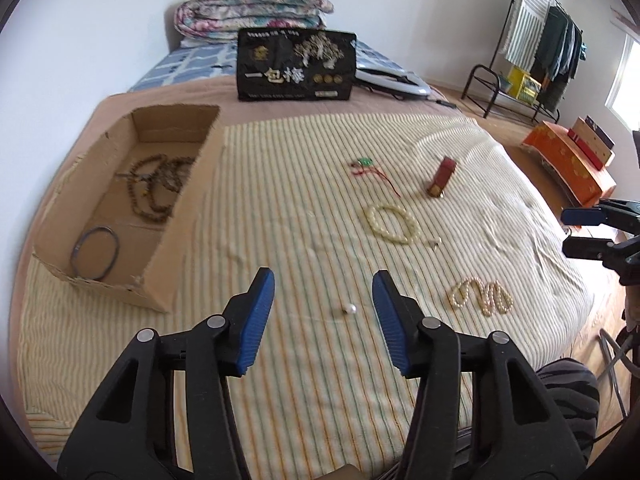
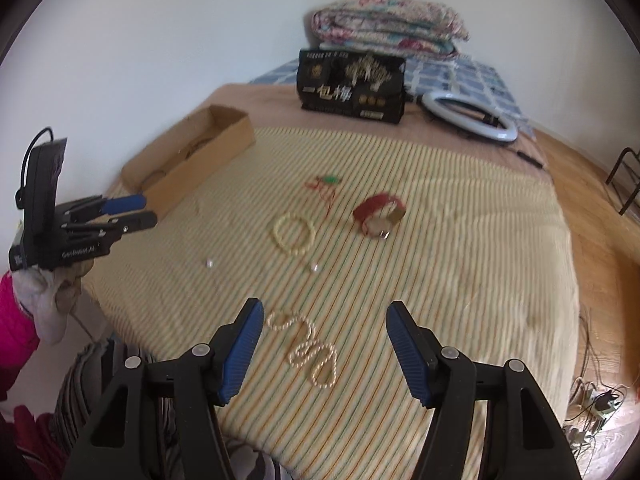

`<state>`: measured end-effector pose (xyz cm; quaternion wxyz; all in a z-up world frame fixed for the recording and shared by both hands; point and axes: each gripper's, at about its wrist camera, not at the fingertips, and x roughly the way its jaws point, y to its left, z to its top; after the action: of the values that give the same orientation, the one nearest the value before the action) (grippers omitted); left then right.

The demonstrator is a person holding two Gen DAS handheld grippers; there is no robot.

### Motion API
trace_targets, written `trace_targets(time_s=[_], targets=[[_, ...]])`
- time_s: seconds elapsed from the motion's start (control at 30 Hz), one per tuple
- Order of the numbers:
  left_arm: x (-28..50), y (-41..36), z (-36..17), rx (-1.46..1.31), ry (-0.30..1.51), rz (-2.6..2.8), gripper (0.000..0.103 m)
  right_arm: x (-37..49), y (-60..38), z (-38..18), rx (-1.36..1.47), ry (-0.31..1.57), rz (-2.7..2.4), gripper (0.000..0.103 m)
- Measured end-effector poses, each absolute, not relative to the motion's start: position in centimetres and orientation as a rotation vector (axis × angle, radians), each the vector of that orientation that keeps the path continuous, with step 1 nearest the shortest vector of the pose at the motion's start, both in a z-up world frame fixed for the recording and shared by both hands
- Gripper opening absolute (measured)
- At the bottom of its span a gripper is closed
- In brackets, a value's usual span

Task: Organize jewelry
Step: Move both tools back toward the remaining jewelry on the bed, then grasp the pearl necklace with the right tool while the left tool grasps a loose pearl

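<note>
Jewelry lies on a striped towel (image 1: 288, 184) on the bed. My left gripper (image 1: 323, 292) is open and empty above a loose pearl (image 1: 349, 309). A cardboard box (image 1: 188, 200) at the left holds a brown bead string (image 1: 158, 184) and a metal bangle (image 1: 95, 253). My right gripper (image 2: 325, 322) is open and empty over a looped pearl necklace (image 2: 306, 350), which also shows in the left wrist view (image 1: 482, 295). A cream bead bracelet (image 1: 392, 224), a red watch (image 1: 440, 178) and a green pendant on red cord (image 1: 366, 165) lie further off.
A black printed bag (image 1: 295, 65) and a folded quilt (image 1: 252, 10) sit at the bed's far end, next to a ring light (image 2: 470, 116). An orange box (image 1: 576, 164) and a clothes rack (image 1: 532, 40) stand on the wooden floor to the right.
</note>
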<state>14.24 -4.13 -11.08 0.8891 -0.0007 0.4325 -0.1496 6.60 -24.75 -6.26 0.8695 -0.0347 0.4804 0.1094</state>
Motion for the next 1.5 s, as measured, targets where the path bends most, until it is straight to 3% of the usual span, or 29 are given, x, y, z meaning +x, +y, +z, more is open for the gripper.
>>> trace_targets(time_s=[0.63, 0.7, 0.87, 0.93, 1.2, 1.3, 1.37, 1.5], targets=[[15.2, -6.9, -16.7, 0.091, 0.998, -0.388, 0.041, 7.4, -22.9, -15.4, -0.136, 1.192, 0.311, 0.066], [15.3, -7.3, -17.1, 0.105, 1.002, -0.388, 0.033, 7.6, -22.7, -15.7, -0.140, 1.194, 0.309, 0.066], [15.7, -7.7, -18.2, 0.125, 1.018, -0.387, 0.032, 8.0, -22.3, -16.3, -0.153, 1.195, 0.307, 0.066], [15.8, -7.9, -18.5, 0.129, 1.021, -0.388, 0.025, 8.1, -22.2, -16.6, -0.153, 1.196, 0.305, 0.066], [16.0, -7.9, -19.1, 0.128, 1.021, -0.399, 0.015, 8.1, -21.7, -18.0, -0.177, 1.202, 0.284, 0.064], [16.1, -7.8, -19.1, 0.118, 1.020, -0.402, 0.015, 8.0, -21.2, -18.0, -0.208, 1.194, 0.275, 0.048], [16.0, -7.8, -19.1, 0.116, 1.018, -0.403, 0.015, 8.3, -21.4, -17.9, -0.205, 1.195, 0.262, 0.030], [16.1, -7.5, -19.2, 0.090, 1.019, -0.411, 0.015, 8.7, -21.7, -17.8, -0.194, 1.196, 0.253, 0.012]])
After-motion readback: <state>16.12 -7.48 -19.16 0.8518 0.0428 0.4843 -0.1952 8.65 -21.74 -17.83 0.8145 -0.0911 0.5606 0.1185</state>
